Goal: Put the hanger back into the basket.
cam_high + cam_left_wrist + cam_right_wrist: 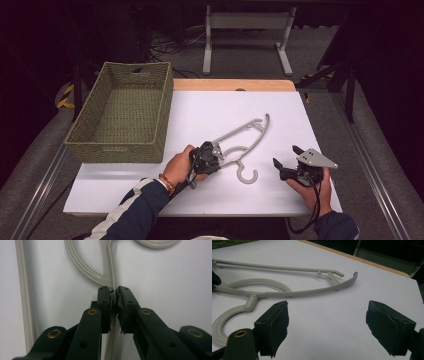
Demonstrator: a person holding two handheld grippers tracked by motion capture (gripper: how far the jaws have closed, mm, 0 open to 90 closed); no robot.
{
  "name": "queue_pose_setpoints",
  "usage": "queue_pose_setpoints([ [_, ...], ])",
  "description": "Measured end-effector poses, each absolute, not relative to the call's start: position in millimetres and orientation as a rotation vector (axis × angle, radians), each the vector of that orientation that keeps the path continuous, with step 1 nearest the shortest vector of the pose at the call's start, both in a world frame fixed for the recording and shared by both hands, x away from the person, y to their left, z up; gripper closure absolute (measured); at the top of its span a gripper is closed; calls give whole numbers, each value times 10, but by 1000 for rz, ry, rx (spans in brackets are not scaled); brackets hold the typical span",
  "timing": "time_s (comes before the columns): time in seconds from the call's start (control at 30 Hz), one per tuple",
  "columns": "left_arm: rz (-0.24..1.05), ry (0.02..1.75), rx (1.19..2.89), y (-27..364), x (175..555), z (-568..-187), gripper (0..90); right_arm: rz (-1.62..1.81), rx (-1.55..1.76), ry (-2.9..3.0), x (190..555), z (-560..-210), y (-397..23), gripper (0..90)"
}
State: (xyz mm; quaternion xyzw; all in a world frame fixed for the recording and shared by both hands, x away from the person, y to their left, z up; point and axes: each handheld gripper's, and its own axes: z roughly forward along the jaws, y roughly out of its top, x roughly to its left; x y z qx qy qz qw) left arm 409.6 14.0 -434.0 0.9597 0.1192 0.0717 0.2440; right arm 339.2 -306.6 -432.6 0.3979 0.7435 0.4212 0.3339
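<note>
A grey plastic coat hanger (245,137) lies on the white table top, its hook (246,175) toward the near edge. My left gripper (216,152) sits at the hanger's left end, shut on its thin bar. In the left gripper view the hanger's bar (111,277) runs straight into the left gripper (113,296), pinched between the black pads. My right gripper (286,157) rests on the table to the right of the hook, open and holding nothing. The right gripper view has the hanger (287,291) lying beyond the wide-apart pads of the right gripper (325,326).
A green woven basket (122,145) stands on the table's left side, close to my left hand. A wooden strip (232,85) edges the table at the back. Beyond it are a white frame's legs (245,40) and cables on the floor.
</note>
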Motion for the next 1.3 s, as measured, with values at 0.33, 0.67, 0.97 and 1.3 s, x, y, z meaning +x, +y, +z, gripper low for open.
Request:
queue_pose_setpoints([
  [0.33, 155, 358, 2640, 171, 4129, -4347, 789, 1084, 1026, 1979, 3401, -4342, -3037, 188],
  [0.67, 62, 382, 2748, 90, 4236, -4294, 715, 1070, 1018, 2017, 3416, -4359, -3007, 188],
  [0.97, 161, 326, 2812, -17, 4157, -4274, 772, 1070, 1009, 2036, 3420, -4361, -2976, 188],
  [1.3, 259, 312, 2711, 71, 4045, -4323, 819, 1069, 1018, 2033, 3422, -4366, -2982, 188],
])
